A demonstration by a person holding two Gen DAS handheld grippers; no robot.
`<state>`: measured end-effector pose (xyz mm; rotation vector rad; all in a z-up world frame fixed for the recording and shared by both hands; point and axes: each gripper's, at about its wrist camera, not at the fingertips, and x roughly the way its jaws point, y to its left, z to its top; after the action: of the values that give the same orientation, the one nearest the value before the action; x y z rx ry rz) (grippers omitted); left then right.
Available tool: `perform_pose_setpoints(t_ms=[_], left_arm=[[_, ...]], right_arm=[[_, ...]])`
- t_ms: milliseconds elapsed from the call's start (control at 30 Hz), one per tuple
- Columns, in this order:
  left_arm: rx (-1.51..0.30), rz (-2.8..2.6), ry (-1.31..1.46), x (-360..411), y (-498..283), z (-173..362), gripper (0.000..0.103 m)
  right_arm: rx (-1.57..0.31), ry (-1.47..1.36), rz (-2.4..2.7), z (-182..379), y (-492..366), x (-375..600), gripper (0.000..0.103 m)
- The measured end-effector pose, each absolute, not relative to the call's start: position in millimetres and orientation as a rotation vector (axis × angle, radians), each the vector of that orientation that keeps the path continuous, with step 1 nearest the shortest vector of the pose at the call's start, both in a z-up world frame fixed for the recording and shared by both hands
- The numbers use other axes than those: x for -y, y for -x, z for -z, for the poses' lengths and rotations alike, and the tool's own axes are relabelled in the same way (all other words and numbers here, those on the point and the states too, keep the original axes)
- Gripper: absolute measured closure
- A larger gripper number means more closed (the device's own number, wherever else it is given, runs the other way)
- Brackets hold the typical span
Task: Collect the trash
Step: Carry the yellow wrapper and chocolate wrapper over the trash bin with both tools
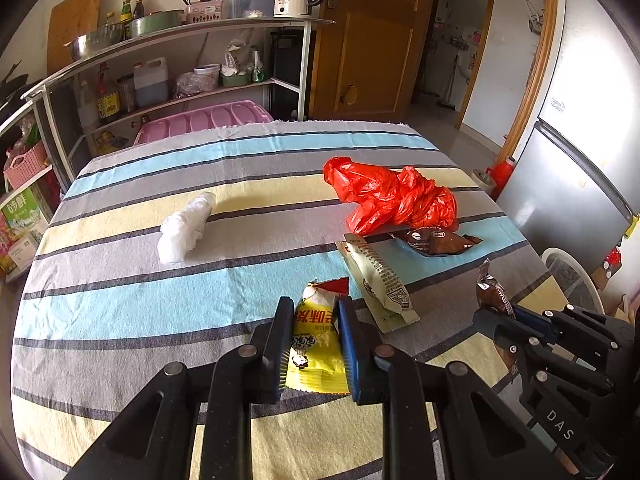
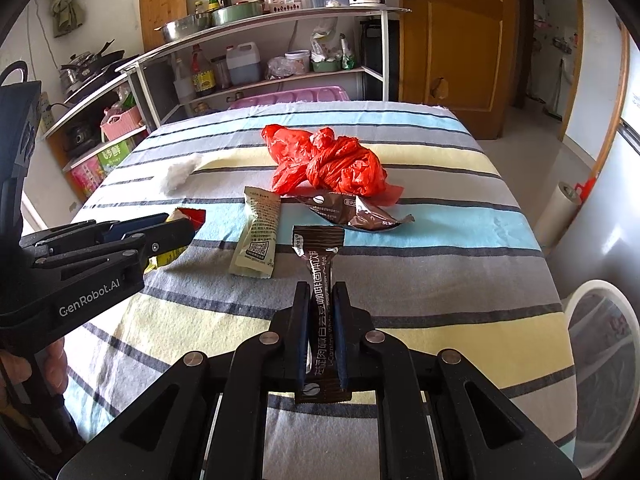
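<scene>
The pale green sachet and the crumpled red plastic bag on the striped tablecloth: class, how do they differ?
The pale green sachet lies flat; the crumpled red plastic bag is bunched into a mound. The sachet is opaque and printed with text and a code square; the bag is plain and glossy. Both rest ungripped on the striped tablecloth.

The counter (image 1: 120, 304) wears a woven cloth, matt and slightly rough, striped in blue, grey and pale yellow. On it the red bag (image 1: 394, 196) is thin crinkled plastic with a wet-looking shine. The white wad (image 1: 182, 230) looks like soft, filmy plastic, dull and crumpled. The brown wrapper (image 1: 434, 240) is glossy foil-like film; the beige sachet (image 1: 380, 280) looks matt and papery. The yellow packet (image 1: 316, 344) is smooth printed plastic with a serrated edge. The left hand-held gripper (image 1: 314, 320) is matt black plastic with bright metal pins and ribbed blue pads. The door (image 1: 372, 48) is varnished wood.
</scene>
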<state>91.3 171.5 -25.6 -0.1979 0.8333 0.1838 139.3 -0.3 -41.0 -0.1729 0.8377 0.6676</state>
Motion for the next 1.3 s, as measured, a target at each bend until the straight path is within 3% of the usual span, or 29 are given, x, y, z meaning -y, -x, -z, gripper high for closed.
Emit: perform_pose_setpoints(t_ms=[567, 1300], left_arm=[[-0.805, -0.158, 0.179, -155, -76, 10, 0.081], [-0.766, 0.047, 0.036, -34, -113, -17, 0.081]], right_arm=[[-0.796, 0.125, -0.65, 27, -131, 19, 0.092], [-0.726, 0.025, -0.441, -1, -131, 131, 0.092]])
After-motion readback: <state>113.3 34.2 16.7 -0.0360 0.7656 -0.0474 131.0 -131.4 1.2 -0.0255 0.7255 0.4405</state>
